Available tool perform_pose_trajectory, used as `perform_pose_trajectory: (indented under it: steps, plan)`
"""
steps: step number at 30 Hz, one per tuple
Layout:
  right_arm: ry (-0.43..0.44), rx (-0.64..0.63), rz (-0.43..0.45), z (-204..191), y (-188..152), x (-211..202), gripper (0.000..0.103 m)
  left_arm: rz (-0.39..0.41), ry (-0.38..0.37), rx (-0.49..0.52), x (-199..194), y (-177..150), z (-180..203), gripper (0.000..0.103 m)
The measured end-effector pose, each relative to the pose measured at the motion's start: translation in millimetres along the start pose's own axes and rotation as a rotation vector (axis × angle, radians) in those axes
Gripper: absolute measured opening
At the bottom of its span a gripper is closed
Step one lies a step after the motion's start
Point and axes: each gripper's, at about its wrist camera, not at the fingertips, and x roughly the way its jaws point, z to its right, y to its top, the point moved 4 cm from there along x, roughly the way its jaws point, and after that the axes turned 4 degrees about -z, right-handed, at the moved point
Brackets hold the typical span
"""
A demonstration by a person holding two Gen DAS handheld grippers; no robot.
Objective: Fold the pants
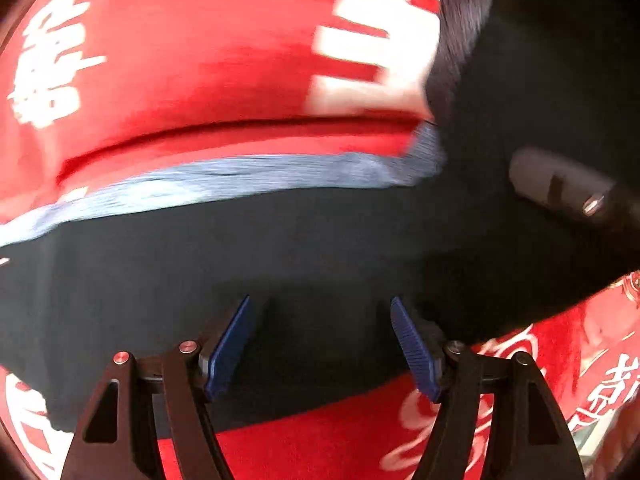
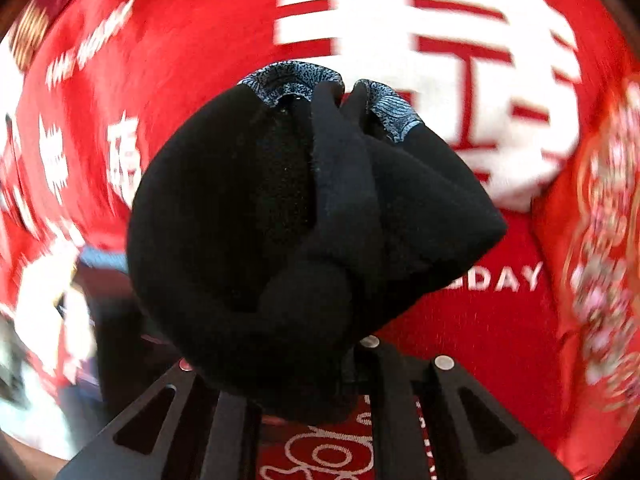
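The fold is under way, not finished. The right gripper (image 2: pixel 320 376) has its fingers clamped on a bunched end of the black pants (image 2: pixel 312 232), lifted above the red cloth (image 2: pixel 500 360). The left gripper (image 1: pixel 320 344) hovers wide apart over the flat part, holding nothing.

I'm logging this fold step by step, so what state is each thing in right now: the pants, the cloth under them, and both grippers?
Pants: black, partly spread flat on the cloth, one end bunched and lifted, grey-blue band showing.
Red cloth: spread under the pants, white printing facing up.
Left gripper: jaws open over the flat pants, holding nothing.
Right gripper: jaws shut on bunched pants fabric.
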Motion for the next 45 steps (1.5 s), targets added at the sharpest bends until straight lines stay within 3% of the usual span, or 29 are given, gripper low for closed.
perform_pose_trajectory:
  steps: [5,9,11,15,22,27,30,33,36,37,41,42,43,45]
  plan:
    - [-0.173,-0.216,-0.059,-91.3,-11.8,43.4,0.021,-0.019,0.100,-0.131,-24.9,-23.9,-91.7,0.072]
    - [-0.317,-0.398,-0.156,-143.3,-57.4,85.7,0.038,-0.054,0.181,-0.234,-32.2,-47.5,-159.3,0.072]
    - [-0.420,-0.522,-0.120,-167.8,-72.5,90.8,0.042,-0.079,0.204,-0.258,-30.9,-56.9,-177.6,0.072]
    - [-0.279,-0.538,-0.093,-180.9,-88.8,55.7,0.053,-0.089,0.196,-0.274,-29.4,-67.0,-184.7,0.072]
    - [-0.261,-0.571,-0.041,-176.1,-74.1,37.1,0.053,-0.101,0.151,-0.306,-31.1,-84.9,-187.4,0.072]
    - [-0.153,-0.611,-0.018,-183.2,-65.3,22.5,0.052,-0.100,0.141,-0.315,-30.4,-84.0,-199.3,0.072]
    - [-0.159,-0.612,-0.022,-183.5,-67.1,14.0,0.052,-0.091,0.130,-0.304,-32.6,-82.2,-198.1,0.072]
    - [-0.202,-0.566,-0.056,-174.4,-58.2,25.9,0.052,-0.081,0.070,-0.296,-39.4,-75.4,-183.0,0.072]
    - [-0.173,-0.529,-0.094,-168.9,-53.7,38.4,0.052,-0.053,0.000,-0.239,-41.5,-59.6,-162.3,0.076]
    - [-0.164,-0.547,-0.105,-170.7,-54.8,43.9,0.052,-0.056,-0.004,-0.224,-39.6,-57.3,-158.1,0.088]
    - [-0.145,-0.583,-0.145,-176.8,-59.3,72.7,0.052,-0.091,0.040,-0.259,-24.3,-61.9,-162.8,0.089]
    - [-0.142,-0.571,-0.148,-175.3,-57.3,76.0,0.042,-0.090,0.042,-0.283,-24.7,-65.2,-169.5,0.089]
    - [-0.123,-0.537,-0.172,-171.6,-52.5,81.2,0.013,-0.085,0.044,-0.290,-25.3,-65.1,-174.2,0.089]
    - [-0.090,-0.465,-0.179,-163.7,-42.3,78.3,0.006,-0.089,0.070,-0.291,-31.0,-69.6,-183.2,0.089]
